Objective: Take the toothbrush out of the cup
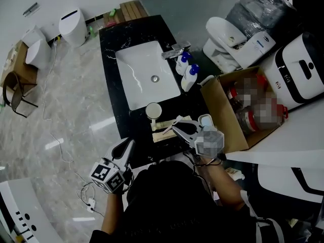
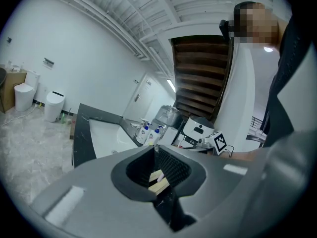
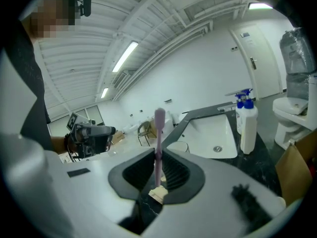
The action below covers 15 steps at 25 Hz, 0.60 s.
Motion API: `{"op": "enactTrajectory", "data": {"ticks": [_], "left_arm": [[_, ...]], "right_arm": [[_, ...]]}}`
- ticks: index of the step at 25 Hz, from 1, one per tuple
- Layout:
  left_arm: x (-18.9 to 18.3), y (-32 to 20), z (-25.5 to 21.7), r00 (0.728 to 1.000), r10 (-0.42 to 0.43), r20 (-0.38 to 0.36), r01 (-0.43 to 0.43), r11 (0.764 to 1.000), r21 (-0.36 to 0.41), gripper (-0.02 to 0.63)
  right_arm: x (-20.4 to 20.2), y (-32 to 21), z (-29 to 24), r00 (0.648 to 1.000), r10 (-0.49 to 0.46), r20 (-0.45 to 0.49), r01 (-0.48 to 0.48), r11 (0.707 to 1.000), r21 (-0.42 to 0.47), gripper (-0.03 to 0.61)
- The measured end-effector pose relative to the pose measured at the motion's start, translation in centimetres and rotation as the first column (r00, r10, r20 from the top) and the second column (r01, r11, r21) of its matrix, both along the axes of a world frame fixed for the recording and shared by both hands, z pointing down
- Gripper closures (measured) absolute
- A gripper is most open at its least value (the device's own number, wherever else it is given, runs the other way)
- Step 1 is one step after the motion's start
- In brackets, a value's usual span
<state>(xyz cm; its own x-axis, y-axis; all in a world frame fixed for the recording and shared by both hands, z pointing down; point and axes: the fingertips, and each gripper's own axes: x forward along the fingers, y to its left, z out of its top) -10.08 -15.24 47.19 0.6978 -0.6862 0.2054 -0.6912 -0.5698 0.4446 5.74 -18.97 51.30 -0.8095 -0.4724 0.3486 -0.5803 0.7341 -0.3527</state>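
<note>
A pale pink toothbrush (image 3: 159,133) stands upright between the jaws of my right gripper (image 3: 158,155), which is shut on its handle. In the head view this gripper (image 1: 175,127) hovers over the front of the black counter (image 1: 114,85), and the toothbrush (image 1: 170,126) pokes out to its left. The white cup (image 1: 154,110) stands just behind it, near the sink's front edge, and nothing shows inside the cup (image 3: 179,147). My left gripper (image 1: 126,147) hangs off the counter's front left, jaws together and holding nothing (image 2: 154,150).
A wooden holder (image 1: 161,134) lies on the counter under my right gripper. The white sink (image 1: 144,75), the faucet (image 1: 174,50) and two blue-capped soap bottles (image 1: 188,74) are behind it. An open cardboard box (image 1: 223,110) stands to the right, with a toilet (image 1: 223,39) beyond.
</note>
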Motion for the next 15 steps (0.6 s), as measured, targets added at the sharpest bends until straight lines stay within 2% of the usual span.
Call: {"op": "enactTrajectory", "data": {"ticks": [8,15], "left_arm": [[0.3,0.4,0.8,0.999,0.014,0.046,-0.014,1.000,-0.003,0.578],[0.9,0.5,0.3,1.000,0.013,0.003,-0.013,1.000,-0.006,0.580]], "right_arm": [[0.4,1.3,0.6,1.000,-0.005,-0.019,0.005,1.000,-0.006,0.522],[1.2,2.1,1.2,1.000,0.009,-0.018,-0.010,1.000,-0.022,0.523]]}}
